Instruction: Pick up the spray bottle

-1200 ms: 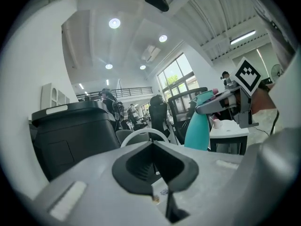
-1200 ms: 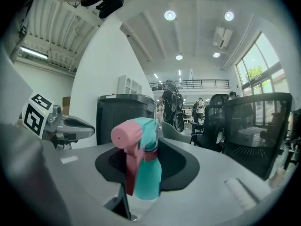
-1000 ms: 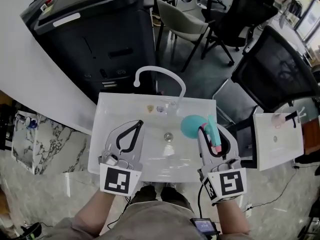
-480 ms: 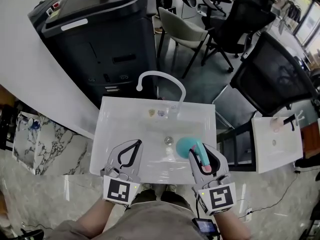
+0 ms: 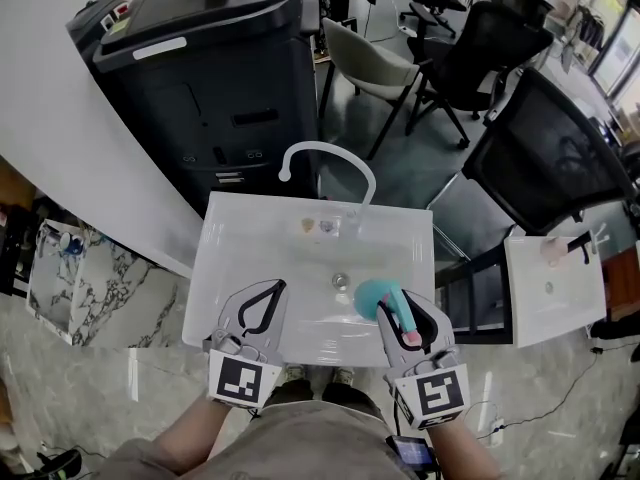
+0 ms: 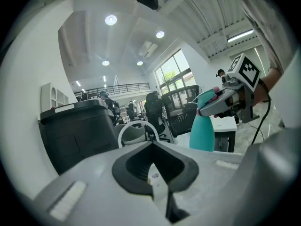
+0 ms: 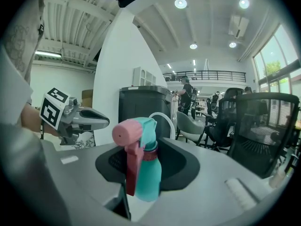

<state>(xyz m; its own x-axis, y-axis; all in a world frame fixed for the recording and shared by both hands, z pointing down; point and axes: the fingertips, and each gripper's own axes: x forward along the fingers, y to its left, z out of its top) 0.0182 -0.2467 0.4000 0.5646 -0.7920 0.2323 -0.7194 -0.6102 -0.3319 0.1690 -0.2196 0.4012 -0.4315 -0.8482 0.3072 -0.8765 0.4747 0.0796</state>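
The spray bottle (image 5: pixel 372 295) has a teal body and a pink trigger head. My right gripper (image 5: pixel 398 301) is shut on its neck and holds it over the near right part of the white sink (image 5: pixel 215 258). In the right gripper view the spray bottle (image 7: pixel 146 173) stands upright between the jaws, with its pink nozzle pointing left. My left gripper (image 5: pixel 268 288) hangs over the near left of the sink, jaws closed together on nothing. The left gripper view shows the spray bottle (image 6: pixel 203 128) at the right, hanging from the other gripper.
A white curved faucet (image 5: pixel 325 158) rises at the sink's far edge, and a drain (image 5: pixel 340 280) sits mid-basin. A black cabinet (image 5: pixel 200 68) stands behind it. Chairs (image 5: pixel 372 60) and a black office chair (image 5: pixel 550 148) stand beyond. A second white basin (image 5: pixel 550 288) lies to the right.
My right gripper has drawn back toward me and a little left with the bottle in its grip. The left gripper has barely moved.
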